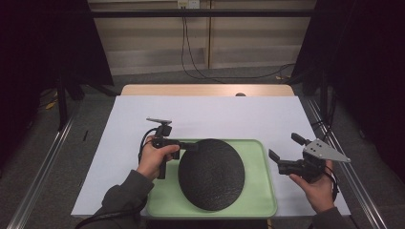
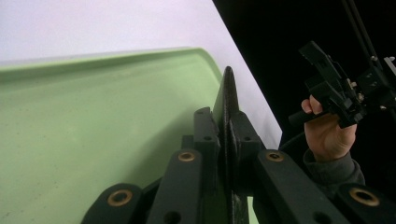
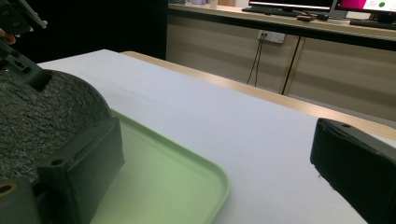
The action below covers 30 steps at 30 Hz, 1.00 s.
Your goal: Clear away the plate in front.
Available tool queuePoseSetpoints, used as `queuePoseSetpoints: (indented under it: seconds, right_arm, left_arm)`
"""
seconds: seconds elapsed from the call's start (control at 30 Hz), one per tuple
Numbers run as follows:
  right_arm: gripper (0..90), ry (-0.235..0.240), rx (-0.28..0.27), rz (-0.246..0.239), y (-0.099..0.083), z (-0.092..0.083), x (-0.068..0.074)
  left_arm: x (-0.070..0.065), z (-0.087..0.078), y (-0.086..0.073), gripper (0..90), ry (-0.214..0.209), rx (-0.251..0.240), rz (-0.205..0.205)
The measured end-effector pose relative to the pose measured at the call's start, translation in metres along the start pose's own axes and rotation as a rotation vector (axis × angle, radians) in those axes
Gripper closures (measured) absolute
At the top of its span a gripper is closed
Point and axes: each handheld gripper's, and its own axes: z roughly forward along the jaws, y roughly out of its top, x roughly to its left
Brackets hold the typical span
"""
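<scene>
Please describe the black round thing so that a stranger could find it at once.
On the white table lies a light green tray. The black disc sits on it, rough-surfaced, its edge clamped by the left gripper; nothing else on the tray is round or black.

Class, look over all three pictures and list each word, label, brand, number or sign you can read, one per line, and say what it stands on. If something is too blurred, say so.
Readable text: none.
Monitors on the far counter: bright screen content, too blurred to read.
Wall socket plate: no legible marking.
Black disc, green tray, left gripper, right gripper: no printing visible.
</scene>
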Motion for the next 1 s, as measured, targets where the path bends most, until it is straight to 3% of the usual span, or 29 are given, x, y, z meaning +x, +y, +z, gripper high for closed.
queuePoseSetpoints:
  seconds: [0.03,0.1,0.13,0.27,0.43,0.5,0.73,0.77,0.83,1.0]
  right_arm:
    - [2.2,-0.002,0.001,0.001,0.000,0.000,0.000]
    - [2.2,0.002,0.004,0.003,0.000,0.000,0.000]
    - [2.2,0.006,0.004,-0.002,0.000,0.000,0.000]
    - [2.2,-0.001,0.007,0.001,0.000,0.000,0.000]
    - [2.2,0.005,0.002,-0.002,0.000,0.001,0.001]
    - [2.2,0.006,0.002,-0.002,0.000,0.001,0.001]
    - [2.2,0.003,0.002,-0.001,0.000,0.001,0.001]
    - [2.2,0.002,0.003,0.001,0.000,0.001,0.001]
    - [2.2,0.007,0.002,0.002,0.000,0.000,0.000]
    - [2.2,0.007,0.008,0.001,0.000,0.001,0.001]
  left_arm:
    - [0.001,0.001,-0.001,84.0,-0.007,-0.003,-0.016]
    - [0.005,0.002,-0.001,84.3,-0.002,0.004,-0.004]
    - [0.005,0.002,-0.001,84.4,-0.009,0.001,-0.023]
    - [0.006,0.002,-0.001,85.9,0.030,0.007,0.000]
    - [0.010,0.003,0.000,86.6,0.038,0.014,0.028]
    - [0.011,0.004,0.000,86.8,0.037,0.003,0.008]
    - [0.016,0.006,0.000,87.0,0.043,0.004,0.016]
    - [0.016,0.007,-0.001,87.0,0.040,-0.006,-0.002]
    - [0.018,0.007,0.000,86.9,0.050,-0.001,0.022]
    - [0.021,0.008,-0.001,86.8,0.052,-0.012,0.011]
